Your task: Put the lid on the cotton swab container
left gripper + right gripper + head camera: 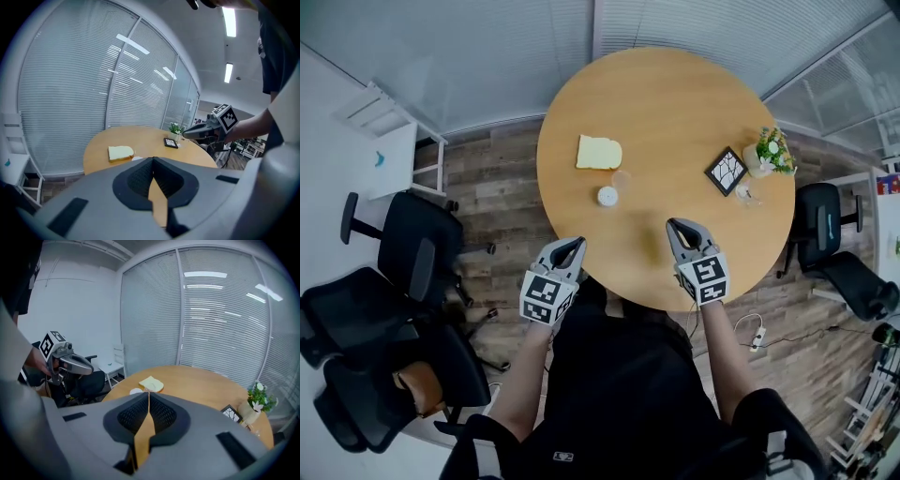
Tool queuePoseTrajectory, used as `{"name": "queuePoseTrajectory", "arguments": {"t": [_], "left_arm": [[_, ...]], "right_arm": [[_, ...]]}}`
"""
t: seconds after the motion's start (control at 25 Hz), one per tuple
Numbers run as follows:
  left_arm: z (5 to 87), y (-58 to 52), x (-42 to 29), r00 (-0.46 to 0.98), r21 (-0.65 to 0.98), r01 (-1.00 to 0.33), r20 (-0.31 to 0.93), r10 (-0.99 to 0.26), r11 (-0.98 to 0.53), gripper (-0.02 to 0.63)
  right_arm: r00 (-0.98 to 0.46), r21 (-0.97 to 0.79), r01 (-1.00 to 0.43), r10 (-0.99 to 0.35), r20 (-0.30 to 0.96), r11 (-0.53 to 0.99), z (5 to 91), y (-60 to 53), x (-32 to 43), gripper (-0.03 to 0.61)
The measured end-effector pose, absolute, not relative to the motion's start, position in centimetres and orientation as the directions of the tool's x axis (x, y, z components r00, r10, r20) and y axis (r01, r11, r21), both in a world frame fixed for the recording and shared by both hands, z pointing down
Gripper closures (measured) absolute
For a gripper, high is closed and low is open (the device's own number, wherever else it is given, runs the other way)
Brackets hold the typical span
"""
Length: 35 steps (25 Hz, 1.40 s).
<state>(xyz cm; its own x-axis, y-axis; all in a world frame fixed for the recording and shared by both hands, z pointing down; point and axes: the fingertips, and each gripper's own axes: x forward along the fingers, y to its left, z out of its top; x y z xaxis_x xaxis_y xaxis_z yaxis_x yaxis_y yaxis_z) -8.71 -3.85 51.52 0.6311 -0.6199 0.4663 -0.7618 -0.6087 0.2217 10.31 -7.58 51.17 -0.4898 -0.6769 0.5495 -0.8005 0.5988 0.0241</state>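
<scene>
Both the left gripper [577,243] and right gripper [674,224] hover empty, jaws clenched, at the desk's [675,112] near edge, seemingly poised for the white lid [607,196].

Round wooden table [675,103] — black office chairs [403,253], plank floor [497,183], window blinds [703,28].

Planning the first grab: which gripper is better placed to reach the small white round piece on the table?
Left, probably. The left gripper sits nearer the white round piece than the right gripper; both are shut and empty.
</scene>
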Motion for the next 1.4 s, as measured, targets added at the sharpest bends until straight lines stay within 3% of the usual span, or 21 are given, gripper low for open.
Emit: {"name": "queuePoseTrajectory", "arguments": {"t": [0.36, 1.4], "left_arm": [[53.2, -6.1, -9.5, 0.69, 0.224, -0.689, 0.494, -0.529, -0.689, 0.606], [61.5, -8.4, -7.9, 0.67, 0.217, -0.692, 0.55, -0.499, -0.689, 0.606]], "right_arm": [[-0.458, 0.027, -0.827, -0.699, 0.549, 0.562, 51.8, -8.6, 7.6, 0.571], [-0.483, -0.011, -0.794, -0.619, 0.62, 0.608, 56.8, -12.3, 7.0, 0.571]]}}
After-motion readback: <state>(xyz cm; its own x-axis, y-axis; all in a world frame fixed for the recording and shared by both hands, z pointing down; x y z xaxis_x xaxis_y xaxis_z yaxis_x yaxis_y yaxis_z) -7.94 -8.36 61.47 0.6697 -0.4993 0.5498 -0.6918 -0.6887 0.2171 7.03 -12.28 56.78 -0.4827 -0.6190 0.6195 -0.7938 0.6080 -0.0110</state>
